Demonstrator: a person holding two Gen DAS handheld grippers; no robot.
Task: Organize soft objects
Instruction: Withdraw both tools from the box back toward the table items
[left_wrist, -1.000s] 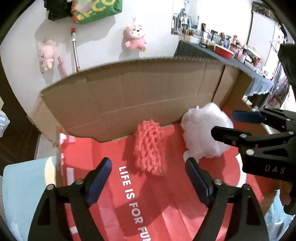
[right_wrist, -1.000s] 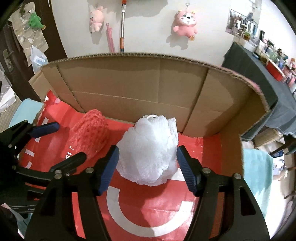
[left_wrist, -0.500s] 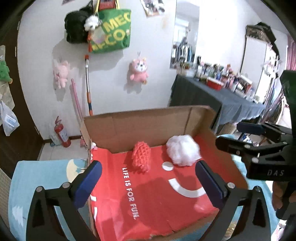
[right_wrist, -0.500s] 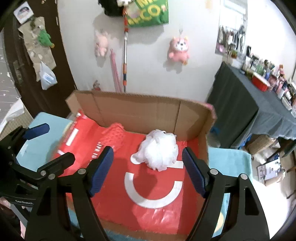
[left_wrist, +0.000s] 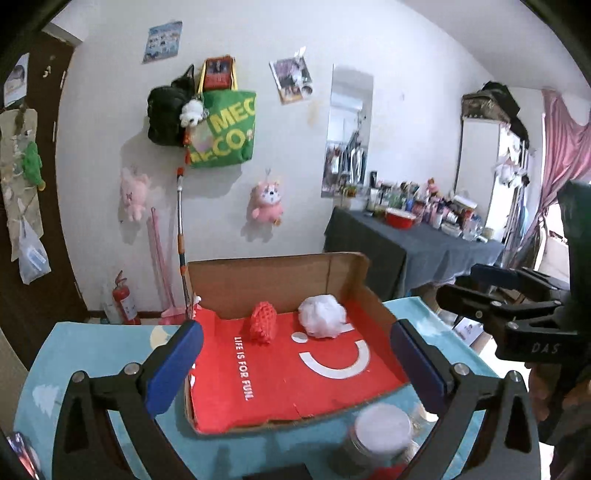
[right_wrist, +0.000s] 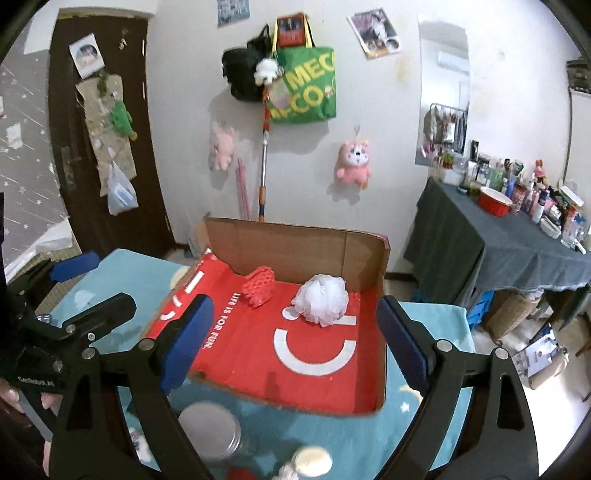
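A: The desk (left_wrist: 92, 354) under its blue cloth carries the open cardboard box (right_wrist: 295, 243). Why are both soft things at the far wall?

B: Probably for order: red mesh sponge (left_wrist: 263, 328) on the left, white bath pouf (left_wrist: 322, 321) beside it, apart.

A: And the tools?

B: The left gripper (left_wrist: 293, 363) and right gripper (right_wrist: 295, 341) hang before the box; their jaws have just been opening, stand wide, and hold nothing.

A: Obstacles?

B: Lidded jars (right_wrist: 211, 428) near the box's front edge.
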